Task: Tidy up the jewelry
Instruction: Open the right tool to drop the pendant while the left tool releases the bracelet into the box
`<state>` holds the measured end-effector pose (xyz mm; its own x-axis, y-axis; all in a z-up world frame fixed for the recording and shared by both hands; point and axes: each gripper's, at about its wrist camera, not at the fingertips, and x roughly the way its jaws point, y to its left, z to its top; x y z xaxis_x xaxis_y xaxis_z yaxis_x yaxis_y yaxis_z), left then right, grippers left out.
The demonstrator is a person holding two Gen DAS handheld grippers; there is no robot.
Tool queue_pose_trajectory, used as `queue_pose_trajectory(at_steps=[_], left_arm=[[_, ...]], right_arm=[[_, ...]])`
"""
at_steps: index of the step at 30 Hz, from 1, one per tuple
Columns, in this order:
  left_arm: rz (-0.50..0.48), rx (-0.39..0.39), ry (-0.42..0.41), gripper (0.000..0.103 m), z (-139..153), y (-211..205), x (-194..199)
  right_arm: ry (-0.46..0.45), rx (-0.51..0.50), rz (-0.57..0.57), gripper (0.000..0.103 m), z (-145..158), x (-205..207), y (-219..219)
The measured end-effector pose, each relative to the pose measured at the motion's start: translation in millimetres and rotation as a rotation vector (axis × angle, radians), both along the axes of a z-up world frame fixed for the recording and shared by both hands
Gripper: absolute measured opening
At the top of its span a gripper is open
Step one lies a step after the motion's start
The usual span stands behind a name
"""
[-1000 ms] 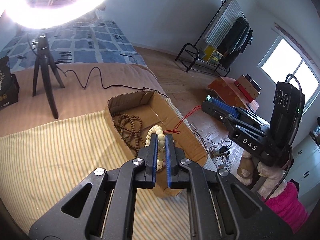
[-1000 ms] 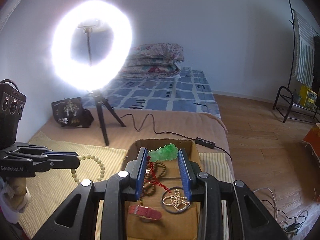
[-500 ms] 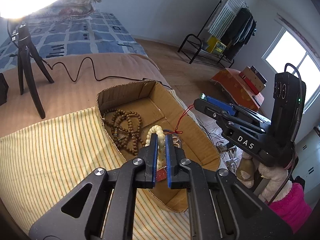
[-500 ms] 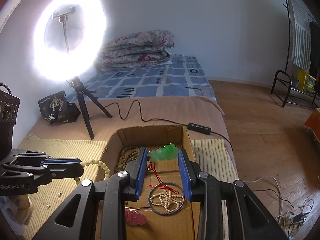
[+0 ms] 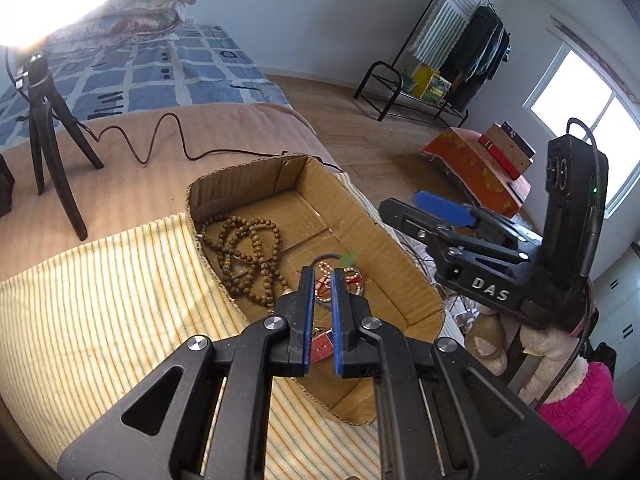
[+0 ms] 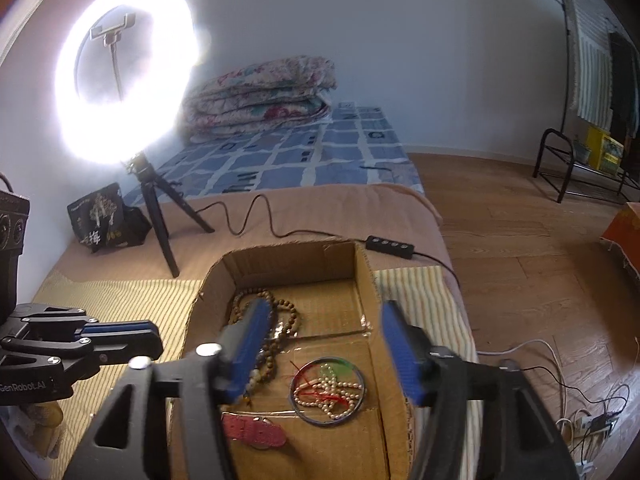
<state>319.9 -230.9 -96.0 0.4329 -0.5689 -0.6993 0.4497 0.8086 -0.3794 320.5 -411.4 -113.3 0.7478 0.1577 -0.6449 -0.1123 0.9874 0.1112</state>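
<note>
An open cardboard box point(image 5: 240, 168) point(image 6: 288, 250) sits on the bed. Inside lie a string of brown wooden beads point(image 5: 248, 252) point(image 6: 288, 320), a dark ring with pearls and red thread point(image 6: 328, 390) point(image 5: 352, 276), and a red strap point(image 6: 256, 432). A blurred green pendant point(image 6: 340, 368) rests on the ring. My right gripper point(image 6: 325, 306) hangs over the box, its jaws opening wide with nothing between them. My left gripper point(image 5: 322, 270) is shut at the box's left side, and no bead shows between its pads.
A ring light on a black tripod point(image 6: 120, 80) stands behind the box, its cable and controller point(image 6: 390, 246) trailing along the blanket. A striped cloth point(image 5: 100, 300) lies under the box. The bed edge and wooden floor are on the right. A black pouch point(image 6: 108, 220) sits far left.
The right jaws have spread and the green pendant has dropped from them into the box. The cream bead bracelet no longer shows in the left gripper. Both grippers sank toward the box.
</note>
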Motion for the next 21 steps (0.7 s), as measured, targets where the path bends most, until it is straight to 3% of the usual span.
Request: queue_pose_trajectory(at_steps=[21], left_arm=[[0.047, 0.039, -0.063, 0.005, 32.9, 41.6, -27.7]], right_arm=[[-0.017, -0.016, -0.057, 0.095, 31.7, -41.1, 12.0]])
